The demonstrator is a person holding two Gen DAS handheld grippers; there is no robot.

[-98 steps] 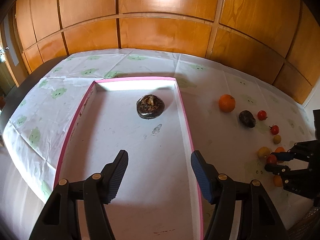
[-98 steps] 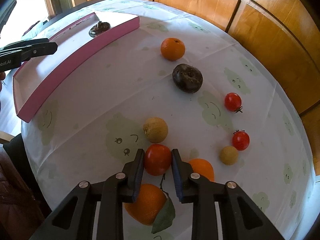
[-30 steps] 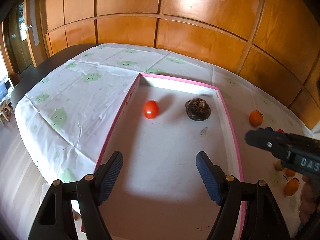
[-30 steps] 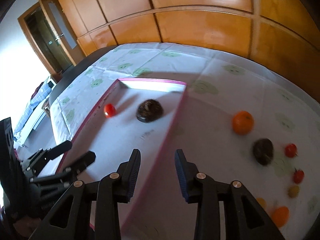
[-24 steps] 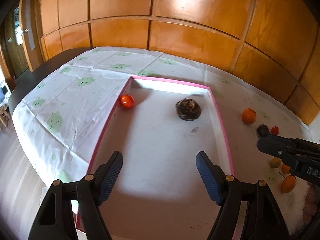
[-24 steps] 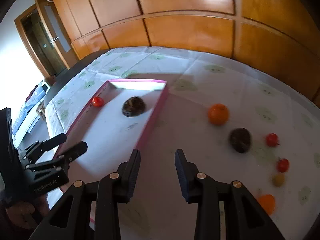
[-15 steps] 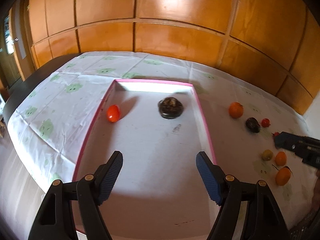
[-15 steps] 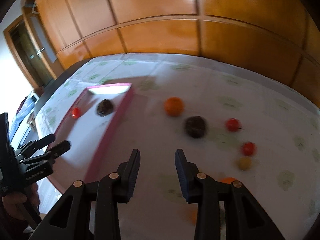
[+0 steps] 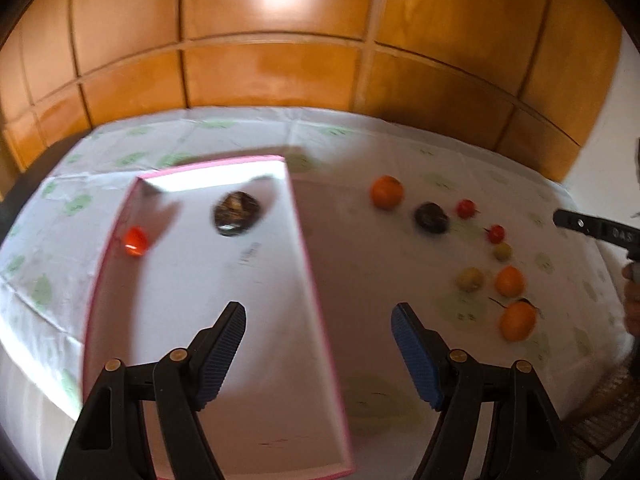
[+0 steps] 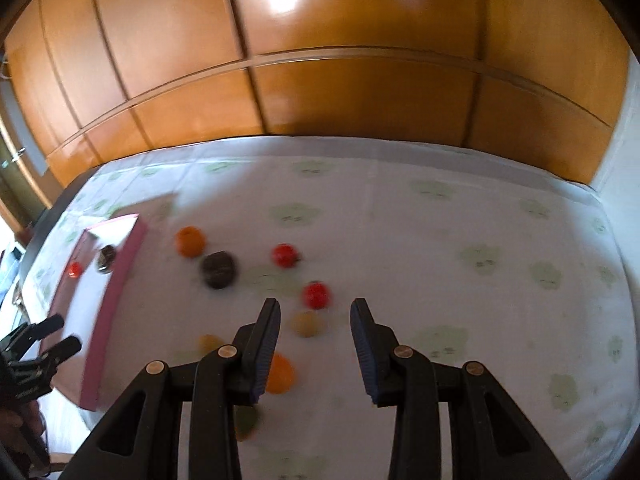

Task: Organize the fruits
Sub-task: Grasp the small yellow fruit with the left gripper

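Jaws of the left gripper [image 9: 318, 354] stood wide with nothing between them, having just narrowed a little, over the near end of the pink-rimmed tray [image 9: 320, 304]. Beyond them a red tomato [image 9: 135, 241] and a dark fruit [image 9: 236, 213] lay inside the tray. The right gripper [image 10: 315, 350] hung with a narrow gap, empty; just ahead lay a yellowish fruit [image 10: 307, 323], then tomatoes [image 10: 316, 295] and an orange [image 10: 190, 241] on the tablecloth [image 10: 440, 264].

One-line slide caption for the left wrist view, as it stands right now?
Open left gripper above the pink-rimmed tray holding a red tomato and a dark fruit; more fruit waits on the tablecloth.
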